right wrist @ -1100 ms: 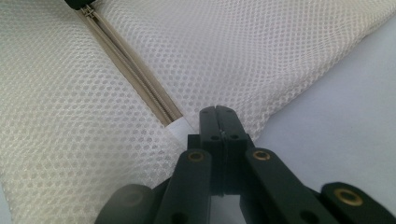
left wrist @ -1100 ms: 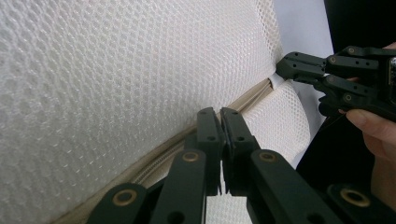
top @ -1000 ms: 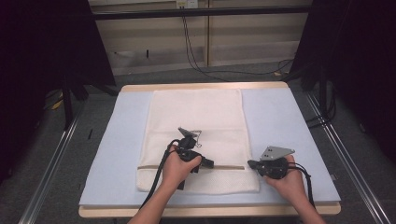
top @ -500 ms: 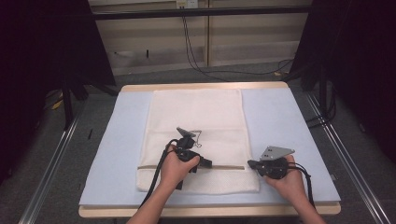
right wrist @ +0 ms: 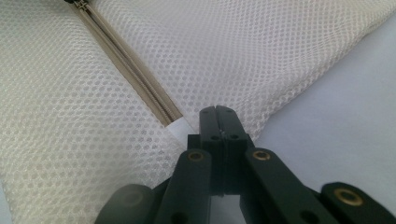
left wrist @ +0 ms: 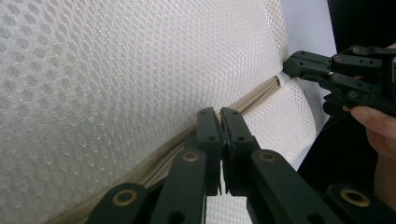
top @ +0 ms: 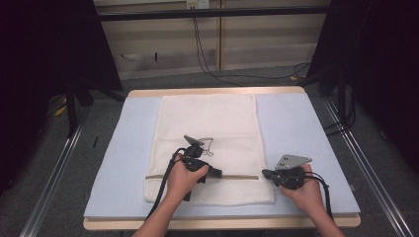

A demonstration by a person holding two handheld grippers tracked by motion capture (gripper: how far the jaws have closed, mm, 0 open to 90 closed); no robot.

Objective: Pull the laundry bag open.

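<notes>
- Now at the zipper step: cream-white mesh laundry bag [top: 207, 133] lying flat on pale blue table mat [top: 301, 128], with beige zipper [top: 237, 176] running across the near part of the bag.
- Left gripper [top: 216, 173] resting on the zipper line near the middle of the bag, jaws closed; in the left gripper view the tips [left wrist: 220, 122] sit right over the zipper tape [left wrist: 254, 99], probably pinching the slider, but the slider itself hidden under the jaws, so not possible to say for sure.
- Right gripper [top: 265, 174] at the right edge of the bag, jaws closed at the zipper end; in the right gripper view the tips [right wrist: 218, 122] meet beside the white end tab [right wrist: 181, 128], and whether mesh is caught between them cannot be told.
- For a good pull: keep the right side as a fixed anchor, with the fabric stretched along the zipper and not lifted from the mat.
- Move the left side only along the tape, low and straight; no twisting, because soft mesh folds easily into the teeth.
- Pull slowly and evenly; if the bag slides on the mat, hold the anchor more firmly before continuing.
- Watch the zipper teeth [right wrist: 140, 81] in the right gripper view for bunching.
</notes>
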